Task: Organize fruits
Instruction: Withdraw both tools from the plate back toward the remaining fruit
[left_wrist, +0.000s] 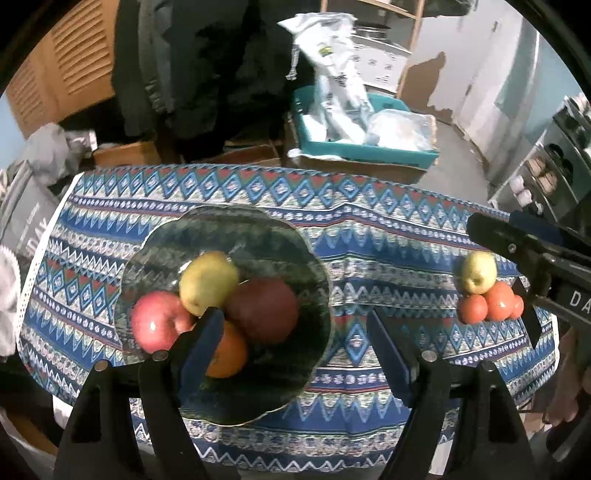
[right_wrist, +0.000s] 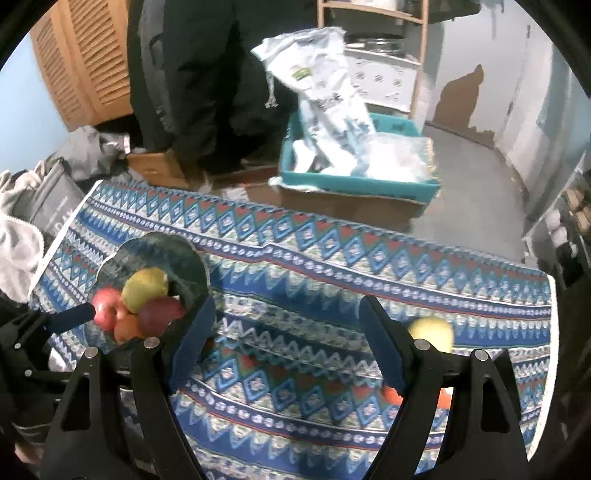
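A glass plate (left_wrist: 229, 229) on the patterned cloth holds a red apple (left_wrist: 155, 321), a yellow-green apple (left_wrist: 207, 280), a dark red apple (left_wrist: 264, 310) and an orange (left_wrist: 227, 350). My left gripper (left_wrist: 295, 332) hovers open above it, empty. To the right lie a loose yellow apple (left_wrist: 478, 273) and three orange-red fruits (left_wrist: 498, 301). My right gripper (right_wrist: 288, 325) is open over bare cloth. The yellow apple (right_wrist: 432, 330) sits just right of its right finger, and an orange-red fruit (right_wrist: 393, 395) is partly hidden behind it. The plate (right_wrist: 162, 251) is far left.
A person in dark clothes (left_wrist: 207, 66) stands beyond the table's far edge. A teal crate (left_wrist: 369, 151) with white bags sits on a cardboard box behind the table. Grey cloth (right_wrist: 22, 254) hangs at the left. A shelf unit (left_wrist: 554, 162) stands right.
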